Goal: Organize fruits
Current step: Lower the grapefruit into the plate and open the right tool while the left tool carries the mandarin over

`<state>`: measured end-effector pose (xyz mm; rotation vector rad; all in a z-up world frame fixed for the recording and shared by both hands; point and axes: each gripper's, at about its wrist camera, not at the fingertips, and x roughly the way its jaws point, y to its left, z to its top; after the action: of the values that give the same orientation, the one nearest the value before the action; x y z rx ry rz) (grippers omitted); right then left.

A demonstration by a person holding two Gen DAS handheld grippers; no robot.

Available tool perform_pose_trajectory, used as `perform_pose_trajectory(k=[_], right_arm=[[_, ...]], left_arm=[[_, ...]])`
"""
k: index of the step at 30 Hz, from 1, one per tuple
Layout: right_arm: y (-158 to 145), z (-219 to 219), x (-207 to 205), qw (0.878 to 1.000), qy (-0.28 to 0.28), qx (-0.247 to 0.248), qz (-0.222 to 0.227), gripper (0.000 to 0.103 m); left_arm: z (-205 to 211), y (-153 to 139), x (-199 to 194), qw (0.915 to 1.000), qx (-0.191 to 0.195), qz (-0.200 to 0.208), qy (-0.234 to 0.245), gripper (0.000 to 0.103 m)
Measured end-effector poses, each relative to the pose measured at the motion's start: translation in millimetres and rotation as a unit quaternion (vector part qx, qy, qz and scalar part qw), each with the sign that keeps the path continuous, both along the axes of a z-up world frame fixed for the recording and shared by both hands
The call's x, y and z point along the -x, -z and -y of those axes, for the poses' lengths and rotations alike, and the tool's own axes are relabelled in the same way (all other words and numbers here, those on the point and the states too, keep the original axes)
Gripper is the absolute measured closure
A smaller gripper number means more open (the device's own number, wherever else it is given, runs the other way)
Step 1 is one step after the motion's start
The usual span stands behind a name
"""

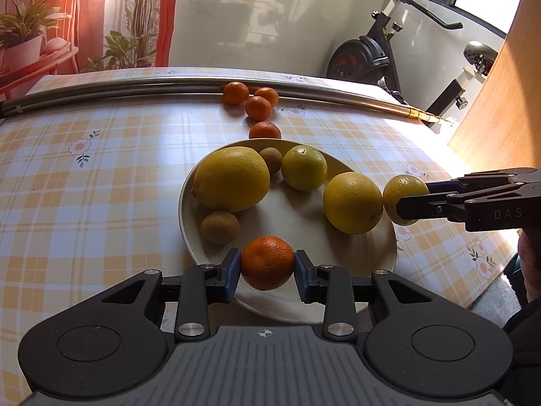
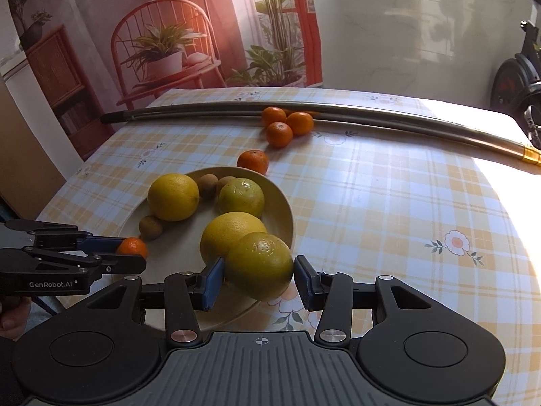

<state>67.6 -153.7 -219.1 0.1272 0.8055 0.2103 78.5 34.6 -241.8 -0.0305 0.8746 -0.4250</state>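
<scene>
Occlusion first: left gripper (image 1: 267, 264) body covers the near rim of the plate (image 1: 189, 237) in its own view, and right gripper (image 2: 258, 270) does the same in the right wrist view, so I can't tell whether either held fruit rests on the plate or hangs above it. A hand (image 2: 12, 314) shows only partly at the lower-left edge of the right wrist view. Counts: five tangerines total, one tangerine (image 1: 267, 262) clamped between the left gripper's blue pads at the plate's near edge, three loose tangerines (image 1: 252, 99) clustered against the metal pole (image 1: 118, 86) at the far side of the table, one single tangerine (image 1: 264, 131) just beyond the plate's far rim. Four yellow-green citrus: a big lemon (image 1: 231, 179), two round ones on the plate, and a greenish citrus (image 2: 258, 264) gripped in the right gripper at the plate's right rim, touching the neighbouring yellow fruit (image 2: 230, 233). Kiwis: left view shows two, right wrist view shows three small brown ones (image 2: 150, 227). Held tangerine looks deep orange, dimpled skin, stem dimple facing up. Checked tablecloth (image 1: 101, 186) with flower print, strong sun glare on the right side.
</scene>
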Motion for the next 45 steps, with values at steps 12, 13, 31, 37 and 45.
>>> perform_pose_trajectory(k=[12, 13, 31, 37, 45], right_arm=[[7.4, -18.9, -26.9, 0.999, -0.027, 0.021, -0.01, 0.061], [11.8, -17.5, -27.6, 0.999, -0.022, 0.022, -0.016, 0.061], [30.1, -25.6, -44.3, 0.997, -0.036, 0.064, 0.015, 0.061], [31.2, -22.3, -50.6, 0.998, -0.033, 0.058, 0.019, 0.061], [29.1, -22.5, -45.1, 0.997, -0.03, 0.059, 0.029, 0.06]], left_arm=[[0.8, 2.3, -2.4, 1.0, -0.005, -0.004, -0.004, 0.067], [0.9, 2.8, -2.4, 1.0, -0.006, -0.004, -0.004, 0.067], [10.6, 9.1, -14.2, 0.999, -0.042, 0.008, -0.009, 0.067], [7.3, 6.8, -16.0, 0.9987, -0.045, 0.01, -0.022, 0.067], [9.0, 4.5, -11.1, 0.999, -0.042, 0.007, -0.017, 0.063]])
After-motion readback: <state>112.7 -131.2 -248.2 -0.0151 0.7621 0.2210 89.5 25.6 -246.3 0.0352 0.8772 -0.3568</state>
